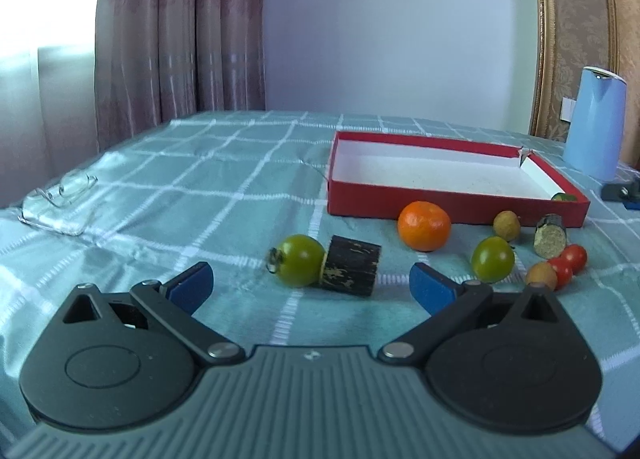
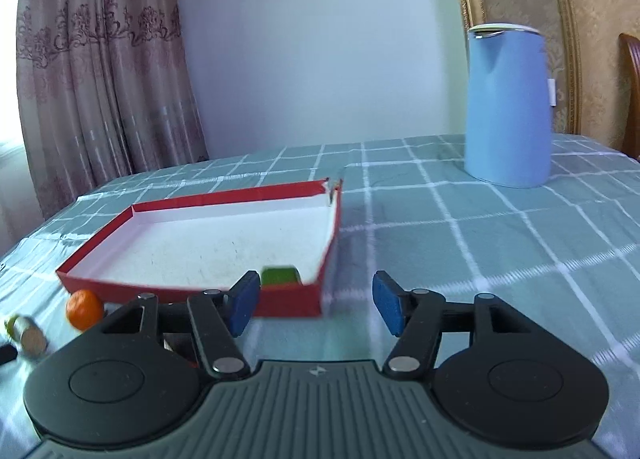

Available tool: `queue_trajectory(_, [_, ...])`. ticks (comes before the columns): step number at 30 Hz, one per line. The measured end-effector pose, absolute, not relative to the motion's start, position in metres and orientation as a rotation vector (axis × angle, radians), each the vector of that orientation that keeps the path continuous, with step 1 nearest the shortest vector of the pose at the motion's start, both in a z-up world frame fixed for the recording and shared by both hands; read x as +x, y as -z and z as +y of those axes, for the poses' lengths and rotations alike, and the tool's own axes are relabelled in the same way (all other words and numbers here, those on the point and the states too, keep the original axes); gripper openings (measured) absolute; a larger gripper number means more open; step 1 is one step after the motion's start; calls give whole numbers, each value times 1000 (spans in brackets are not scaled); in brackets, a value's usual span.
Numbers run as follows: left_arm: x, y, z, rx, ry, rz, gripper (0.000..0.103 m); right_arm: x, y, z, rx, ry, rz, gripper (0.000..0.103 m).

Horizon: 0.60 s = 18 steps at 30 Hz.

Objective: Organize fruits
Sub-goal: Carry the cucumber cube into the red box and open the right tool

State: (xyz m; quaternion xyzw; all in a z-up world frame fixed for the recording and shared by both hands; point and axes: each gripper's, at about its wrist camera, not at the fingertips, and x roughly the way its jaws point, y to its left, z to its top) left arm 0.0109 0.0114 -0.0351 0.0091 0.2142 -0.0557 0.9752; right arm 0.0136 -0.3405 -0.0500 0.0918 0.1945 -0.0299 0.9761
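Note:
A shallow red box [image 1: 400,207] with a white inside lies on the checked cloth. One green piece [image 2: 279,275] sits in the box's [image 2: 316,299] near right corner. In front of the box lie an orange mandarin [image 1: 424,225], two green tomatoes [image 1: 300,265] [image 1: 493,259], a dark cut stalk piece [image 1: 351,269], a second cut piece [image 1: 551,235], two tan longans [image 1: 507,225] [image 1: 541,276] and red cherry tomatoes [image 1: 568,265]. My left gripper [image 1: 312,291] is open just short of the green tomato and dark piece. My right gripper [image 2: 316,305] is open and empty at the box's near right corner.
A light blue kettle [image 2: 508,107] stands at the back right of the table. Folded glasses [image 1: 60,195] lie at the far left on the cloth. Curtains hang behind the table's left side, and a gold-framed panel stands behind the kettle.

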Motion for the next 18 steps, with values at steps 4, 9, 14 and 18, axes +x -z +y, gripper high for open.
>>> queue_trajectory(4, [10, 31, 16, 27, 135, 421, 103, 1, 62, -348, 222, 71, 392, 62])
queue_trajectory(9, [15, 23, 21, -4, 196, 419, 103, 1, 64, -357, 283, 54, 402, 72])
queue_trajectory(14, [18, 16, 13, 7, 243, 404, 103, -1, 67, -359, 305, 54, 407, 72])
queue_trajectory(18, [24, 17, 0, 48, 270, 391, 103, -4, 68, -361, 317, 50, 396, 73])
